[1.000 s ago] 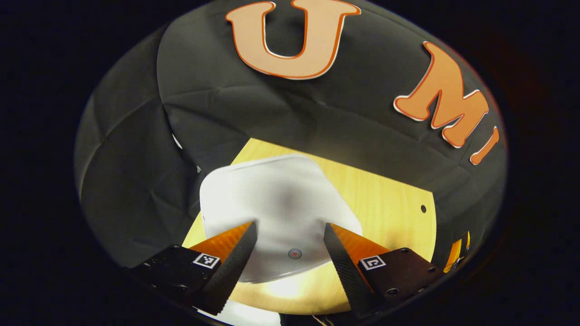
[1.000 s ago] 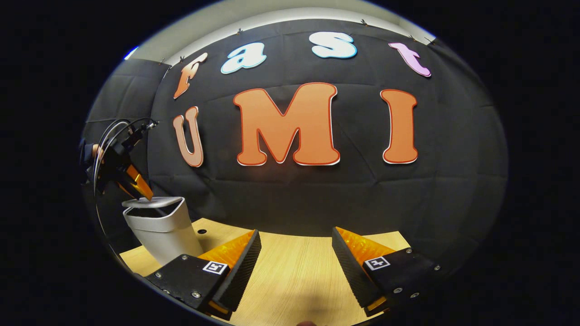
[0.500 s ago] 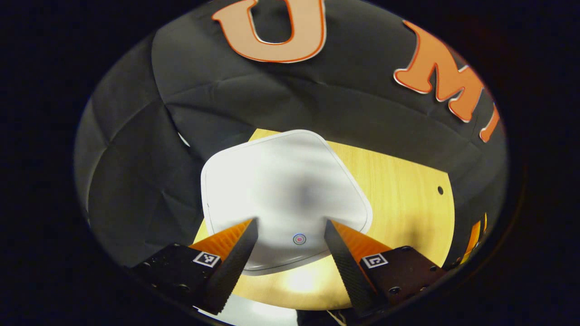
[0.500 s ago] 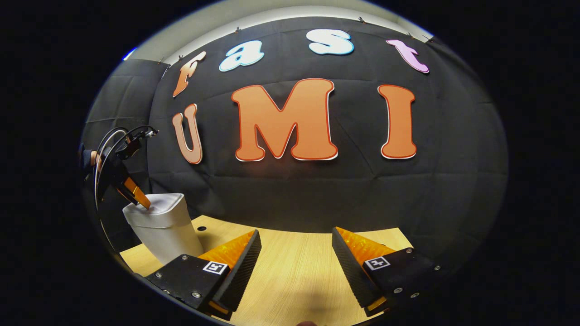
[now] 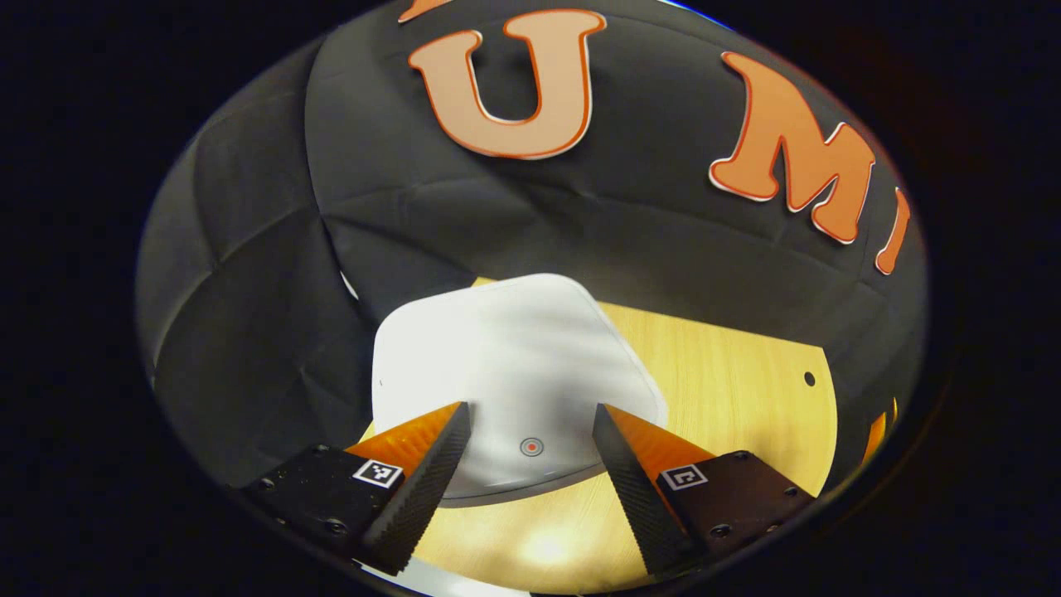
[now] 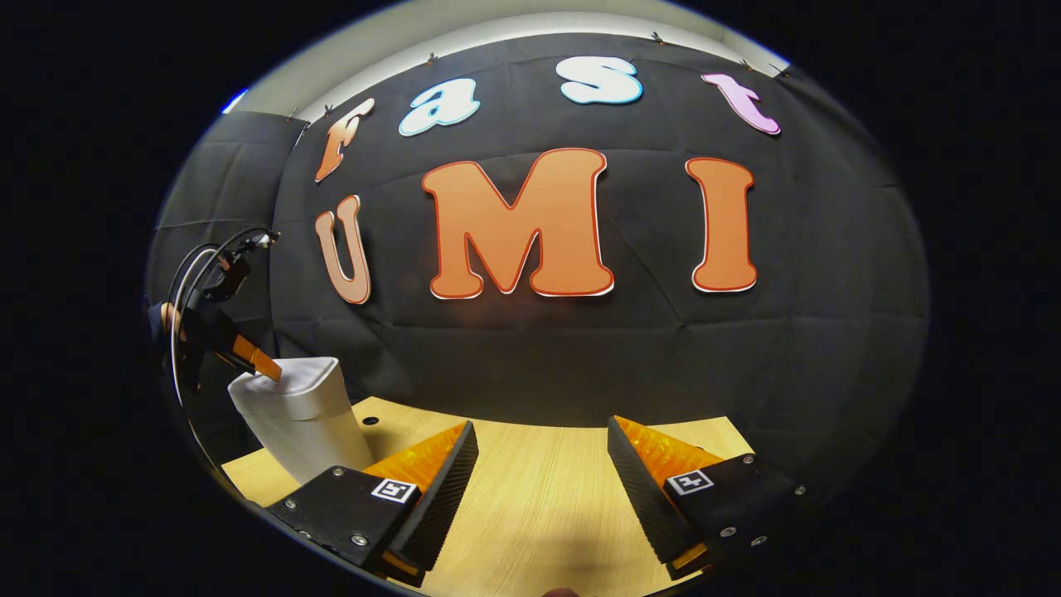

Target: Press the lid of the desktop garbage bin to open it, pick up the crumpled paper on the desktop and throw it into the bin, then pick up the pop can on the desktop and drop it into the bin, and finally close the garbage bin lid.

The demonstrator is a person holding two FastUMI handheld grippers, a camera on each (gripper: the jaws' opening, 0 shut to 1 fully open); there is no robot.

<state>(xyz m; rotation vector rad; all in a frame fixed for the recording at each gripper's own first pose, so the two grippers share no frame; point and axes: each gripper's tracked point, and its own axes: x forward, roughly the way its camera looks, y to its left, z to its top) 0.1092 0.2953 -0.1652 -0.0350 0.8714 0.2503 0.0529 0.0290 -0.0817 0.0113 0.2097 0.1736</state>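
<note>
Overhead, the left gripper [image 5: 530, 414] hovers above the closed bin lid [image 5: 514, 365], fingers spread; right gripper [image 6: 543, 431] likewise spread.

One white plastic desktop bin with a closed rounded-square lid [image 5: 514, 373] stands at the table's far left. One light wooden tabletop [image 6: 547, 506] carries it. Two handheld two-finger grippers are present: one above the bin [image 6: 249, 358], one near the middle [image 6: 543, 485].
</note>
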